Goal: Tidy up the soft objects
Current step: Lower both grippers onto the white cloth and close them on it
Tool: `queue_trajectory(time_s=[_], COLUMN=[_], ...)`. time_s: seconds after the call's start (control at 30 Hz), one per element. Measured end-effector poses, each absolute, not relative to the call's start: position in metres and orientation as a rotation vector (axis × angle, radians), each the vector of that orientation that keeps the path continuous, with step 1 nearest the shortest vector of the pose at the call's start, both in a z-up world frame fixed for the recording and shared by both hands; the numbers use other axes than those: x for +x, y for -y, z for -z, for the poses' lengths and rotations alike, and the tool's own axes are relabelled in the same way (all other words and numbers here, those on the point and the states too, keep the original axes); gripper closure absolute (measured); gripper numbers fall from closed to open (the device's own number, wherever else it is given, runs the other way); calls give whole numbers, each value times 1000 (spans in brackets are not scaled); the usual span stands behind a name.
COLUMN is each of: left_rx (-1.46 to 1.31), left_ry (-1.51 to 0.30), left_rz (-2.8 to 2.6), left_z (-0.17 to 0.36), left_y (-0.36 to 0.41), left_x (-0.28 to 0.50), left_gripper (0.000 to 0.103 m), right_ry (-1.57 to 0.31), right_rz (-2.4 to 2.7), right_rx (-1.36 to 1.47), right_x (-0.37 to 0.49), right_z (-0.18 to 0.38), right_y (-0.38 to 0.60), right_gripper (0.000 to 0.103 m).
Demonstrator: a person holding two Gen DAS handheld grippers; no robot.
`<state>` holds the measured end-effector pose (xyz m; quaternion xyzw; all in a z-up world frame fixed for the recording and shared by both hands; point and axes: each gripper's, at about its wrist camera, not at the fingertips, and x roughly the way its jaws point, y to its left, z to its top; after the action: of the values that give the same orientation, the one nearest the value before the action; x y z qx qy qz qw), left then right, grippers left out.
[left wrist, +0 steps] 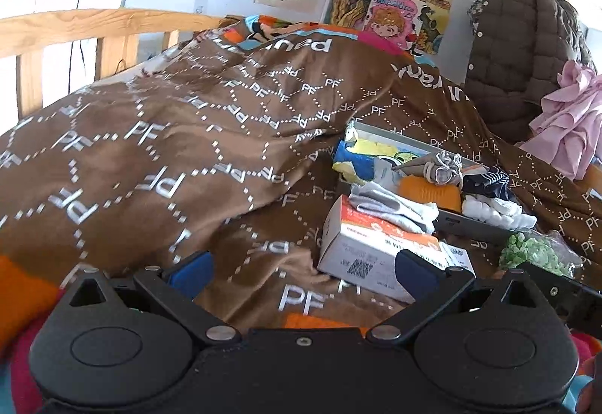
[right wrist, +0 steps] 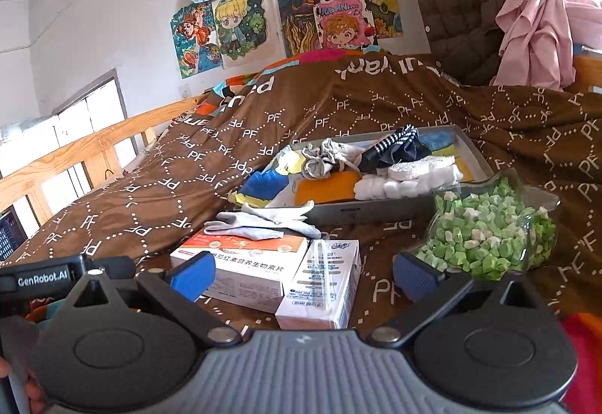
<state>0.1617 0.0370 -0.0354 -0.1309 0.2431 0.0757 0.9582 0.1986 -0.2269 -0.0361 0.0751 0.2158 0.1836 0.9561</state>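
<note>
A grey tray (right wrist: 475, 155) (left wrist: 380, 132) lies on the brown blanket and holds soft things: an orange cloth (right wrist: 325, 187) (left wrist: 429, 191), a grey rolled sock (right wrist: 320, 160) (left wrist: 444, 167), a dark striped sock (right wrist: 395, 147) (left wrist: 485, 182) and white fluffy socks (right wrist: 410, 179) (left wrist: 496, 211). A pale grey-white sock (right wrist: 263, 222) (left wrist: 391, 205) is draped over an orange-and-white box (right wrist: 240, 256) (left wrist: 361, 248) in front of the tray. My left gripper (left wrist: 301, 271) is open over the blanket, left of the box. My right gripper (right wrist: 301, 273) is open, low before the boxes, holding nothing.
A small white carton (right wrist: 323, 286) lies beside the box. A clear bag of green and white pieces (right wrist: 485, 233) (left wrist: 534, 250) sits right of it. A wooden bed rail (left wrist: 75, 26) (right wrist: 86, 147) runs at left. A brown quilted coat (left wrist: 519, 49) and pink cloth (right wrist: 534, 19) are at back right.
</note>
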Motion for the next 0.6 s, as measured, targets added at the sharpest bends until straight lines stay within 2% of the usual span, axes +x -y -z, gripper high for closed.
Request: queue_trajectory(time_s=[0.23,0.6], left_rx=[-200,-104], left_ry=[-465,-457], left_rz=[-111,52], left_z=[34,37], left_y=[-32,-26], left_x=[195,261], left_gripper=[1,1], right_ry=[-417,-371], right_rz=[-336,-398], right_rx=[58,61], right_x=[216,274], right_z=[48,49], right_y=[220,214], right_gripper=[0,0])
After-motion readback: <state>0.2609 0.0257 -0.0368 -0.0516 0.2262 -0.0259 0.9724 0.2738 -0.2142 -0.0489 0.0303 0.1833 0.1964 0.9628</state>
